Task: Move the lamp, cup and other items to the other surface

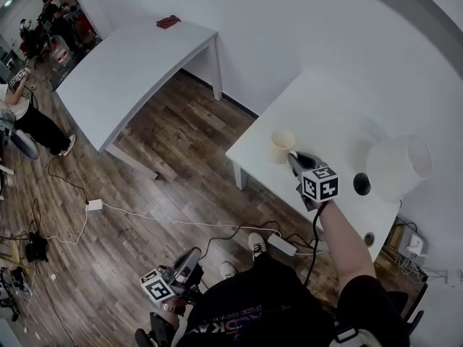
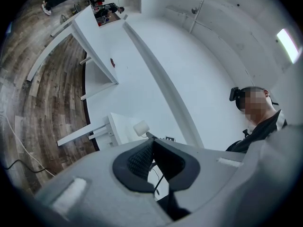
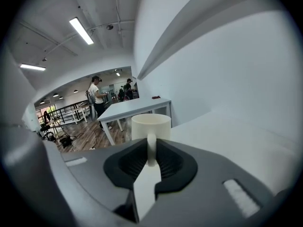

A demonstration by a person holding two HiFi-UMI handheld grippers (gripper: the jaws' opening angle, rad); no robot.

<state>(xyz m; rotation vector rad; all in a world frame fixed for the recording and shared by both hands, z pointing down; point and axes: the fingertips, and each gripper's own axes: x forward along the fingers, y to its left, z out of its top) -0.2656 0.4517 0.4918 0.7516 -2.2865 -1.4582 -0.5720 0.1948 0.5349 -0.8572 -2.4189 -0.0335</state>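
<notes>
A cream cup hangs over the left part of the small white table, with my right gripper shut on its handle. In the right gripper view the handle runs upright between the two pads and the cup's body stands just beyond them. The lamp's white shade and black base are at the table's right end. My left gripper is low by my left side over the floor, shut and empty, its pads meeting. A small red-brown item lies on the large white table.
A power strip and cables lie on the wooden floor by my feet, and a white adapter lies further left. A person is at the far left beside other gear. A wall runs behind both tables.
</notes>
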